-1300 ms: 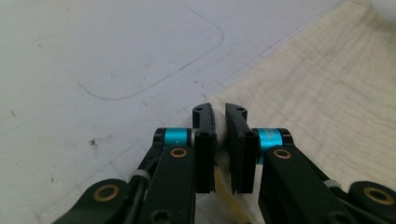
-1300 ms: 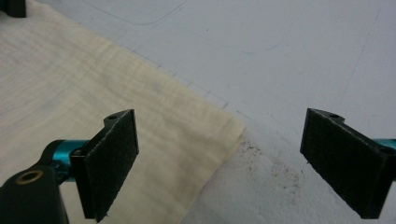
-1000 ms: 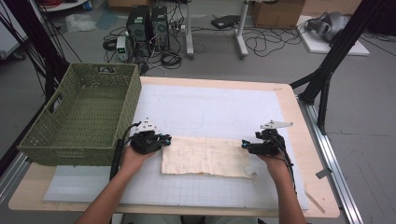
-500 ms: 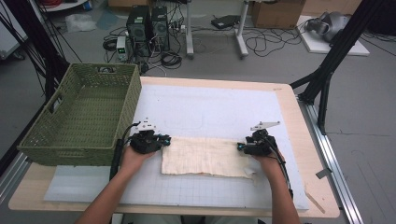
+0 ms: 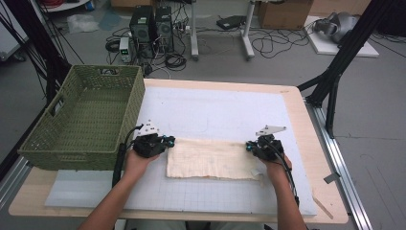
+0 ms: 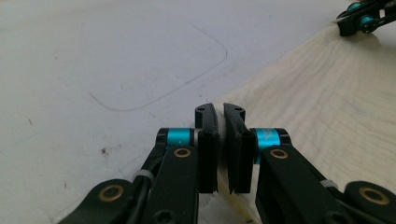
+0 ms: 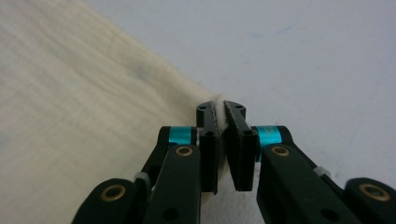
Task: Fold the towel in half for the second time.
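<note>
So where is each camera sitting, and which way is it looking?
High view: above the person's side of the table, looking forward and down at the cream cloth, green basket, both forearms, left gripper and right gripper.
Left gripper view: rides the left gripper, looking along its jaws, shut on the cloth's edge.
Right gripper view: rides the right gripper, looking along its jaws, shut on the opposite edge.
Shared: all views show the cloth and the white mat.

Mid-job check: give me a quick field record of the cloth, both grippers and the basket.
cloth: cream, folded flat on the white mat
left gripper: jaws shut on the cloth's left far corner
right gripper: jaws shut on the cloth's right far corner
basket: green, at the table's left, nothing seen inside
</note>
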